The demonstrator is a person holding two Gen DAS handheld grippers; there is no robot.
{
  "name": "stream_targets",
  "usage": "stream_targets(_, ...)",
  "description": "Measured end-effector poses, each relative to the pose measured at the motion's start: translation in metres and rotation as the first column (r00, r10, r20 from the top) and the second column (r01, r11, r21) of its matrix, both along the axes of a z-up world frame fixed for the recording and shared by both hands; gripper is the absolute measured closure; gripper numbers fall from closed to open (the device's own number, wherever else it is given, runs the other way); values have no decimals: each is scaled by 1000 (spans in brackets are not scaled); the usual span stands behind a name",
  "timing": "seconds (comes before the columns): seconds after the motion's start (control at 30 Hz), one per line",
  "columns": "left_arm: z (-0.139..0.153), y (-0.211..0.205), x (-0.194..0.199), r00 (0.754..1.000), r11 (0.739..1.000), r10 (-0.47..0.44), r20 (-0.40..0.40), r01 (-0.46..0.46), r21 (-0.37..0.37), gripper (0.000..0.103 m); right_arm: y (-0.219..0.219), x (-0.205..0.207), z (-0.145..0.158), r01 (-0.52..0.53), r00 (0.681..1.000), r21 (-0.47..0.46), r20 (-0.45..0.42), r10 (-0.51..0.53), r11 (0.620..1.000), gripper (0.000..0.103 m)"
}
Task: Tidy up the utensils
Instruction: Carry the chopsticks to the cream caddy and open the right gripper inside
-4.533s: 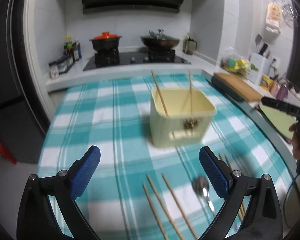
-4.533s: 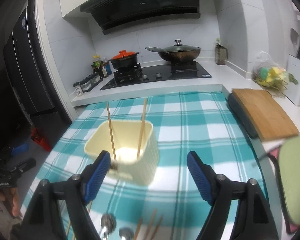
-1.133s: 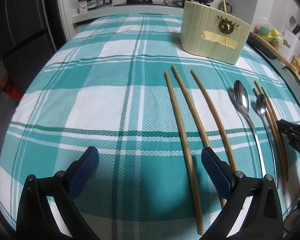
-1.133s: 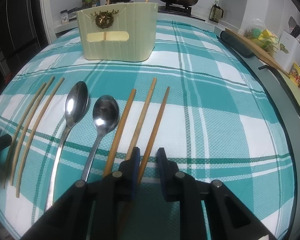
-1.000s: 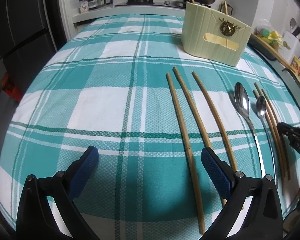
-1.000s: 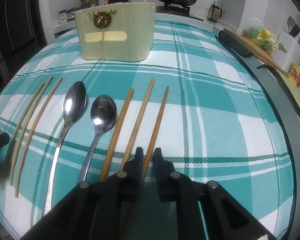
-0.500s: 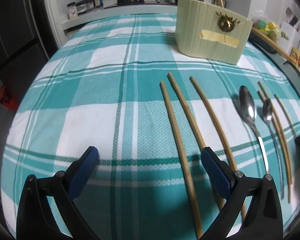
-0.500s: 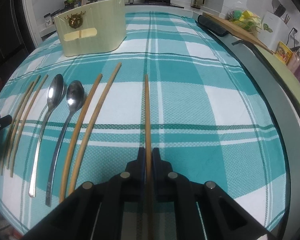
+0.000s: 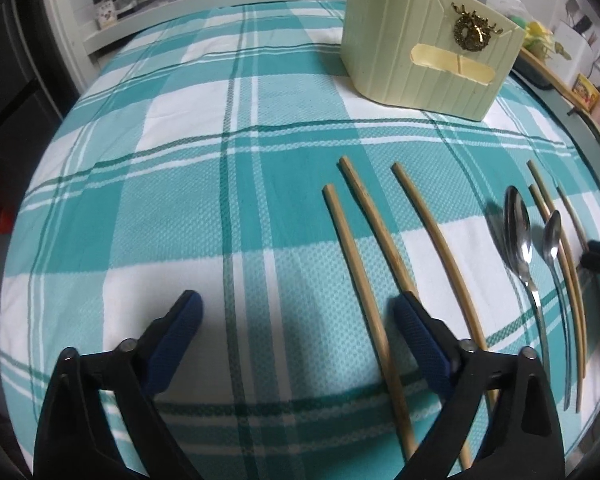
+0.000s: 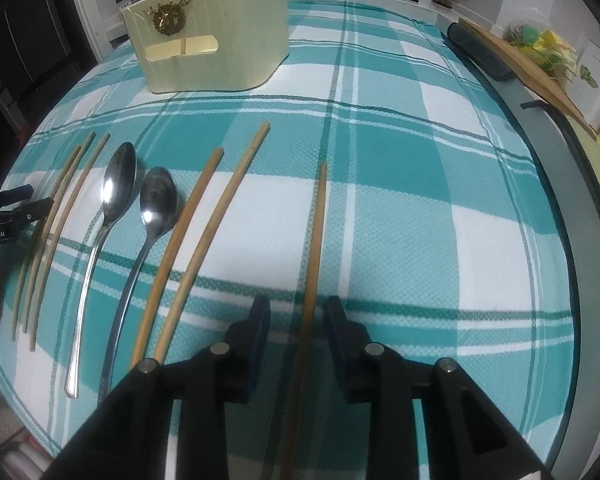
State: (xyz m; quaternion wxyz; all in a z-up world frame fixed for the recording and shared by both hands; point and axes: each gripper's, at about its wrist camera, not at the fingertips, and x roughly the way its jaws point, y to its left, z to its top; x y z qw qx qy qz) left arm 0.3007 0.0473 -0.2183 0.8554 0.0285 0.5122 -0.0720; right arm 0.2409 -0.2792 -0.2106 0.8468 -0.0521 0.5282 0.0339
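At far left the left hand-held gripper [image 10: 14, 208], marked "GenRobot.AI", is closing, wide apart, over three pale chopsticks [image 10: 44, 236]. Next lie two spoons [image 10: 112, 200], two chopsticks [image 10: 192, 240], then one chopstick [image 10: 314, 248] between the opening, untouching right hand-held gripper [image 10: 296, 320]. The cream utensil holder [image 10: 216, 36] stands behind on the checked tabletop [image 10: 440, 220].

Only readable text: "GenRobot.AI", white print on black body of left gripper [image 10: 10, 210] at left edge of right wrist view (jar and packet labels too blurred to read).
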Motion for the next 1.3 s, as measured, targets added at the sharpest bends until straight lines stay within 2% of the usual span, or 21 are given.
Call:
stream_targets(0.13, 5, -6, 20, 999, 1000, -28, -37, 28, -6, 30, 7, 34, 1, -40, 999, -10, -18, 40, 999, 75)
stream_targets(0.2, 5, -10, 29, 998, 1000, -26, -56, 26, 14, 38, 9, 50, 1, -44, 999, -3, -27, 44, 999, 78)
stream_targets(0.23, 6, -12, 32, 998, 999, -26, -56, 27, 21, 46, 11, 58, 1, -46, 999, 0, -28, 46, 999, 87)
stream_targets(0.27, 8, -14, 33, 998, 999, -36, -52, 37, 21, 70, 11, 66, 1, -44, 998, 5, -39, 44, 999, 97)
stream_targets(0.3, 9, -16, 33, 997, 999, -52, -56, 52, 3, 94, 11, 73, 1, -36, 998, 13, -43, 37, 999, 97)
stream_targets(0.37, 10, -17, 33, 997, 999, -46, -59, 46, -2, 96, 11, 81, 2, -28, 999, 25, -42, 29, 999, 98)
stream_targets(0.5, 22, -9, 28, 999, 997, -34, -18, 32, -69, 98, 6, 87, 10, -1, 1000, 77, -24, 3, 997, 98)
stream_targets(0.63, 60, 1, 12, 996, 991, -12, 87, 24, -134, 98, 2, 75, 38, -11, 998, 146, 56, 3, 989, 98)
stream_targets(0.77, 103, 11, -9, 982, 983, 0, 189, 35, -181, 98, 6, 52, 81, -46, 986, 197, 166, 13, 979, 98)
stream_targets(1.0, 161, 26, -48, 940, 966, 22, 341, 68, -251, 99, 18, 0, 148, -115, 927, 200, 373, 33, 973, 98)
stream_targets(1.3, 201, 26, -63, 892, 947, 46, 449, 104, -303, 99, 29, -32, 190, -134, 839, 141, 543, 36, 981, 98)
